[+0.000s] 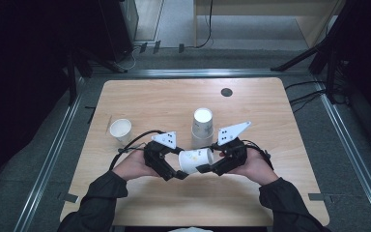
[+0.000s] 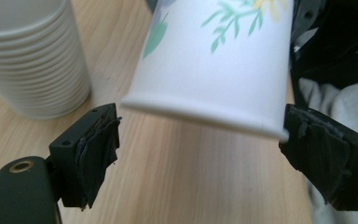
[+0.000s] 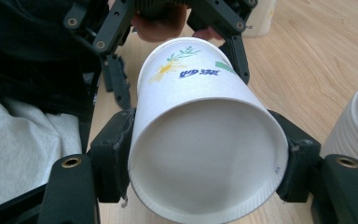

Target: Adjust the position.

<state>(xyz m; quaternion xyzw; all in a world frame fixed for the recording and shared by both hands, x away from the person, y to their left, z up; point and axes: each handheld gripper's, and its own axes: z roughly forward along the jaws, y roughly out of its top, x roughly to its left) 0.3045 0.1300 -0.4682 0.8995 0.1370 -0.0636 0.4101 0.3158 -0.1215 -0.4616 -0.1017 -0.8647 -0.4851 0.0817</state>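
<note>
A white paper cup with a flower print lies on its side in the air between my two grippers, just above the wooden table. My right gripper is shut on the cup: its jaws press both sides near the base, and the recessed bottom faces its camera. From the left, my left gripper straddles the cup's rim end and stands open. Its left pad is clear of the rim, while the right pad sits right at the rim's edge.
A tall stack of white cups stands upright just behind the held cup, close to both grippers. A single cup stands upright at the table's left. A dark round hole sits near the far edge.
</note>
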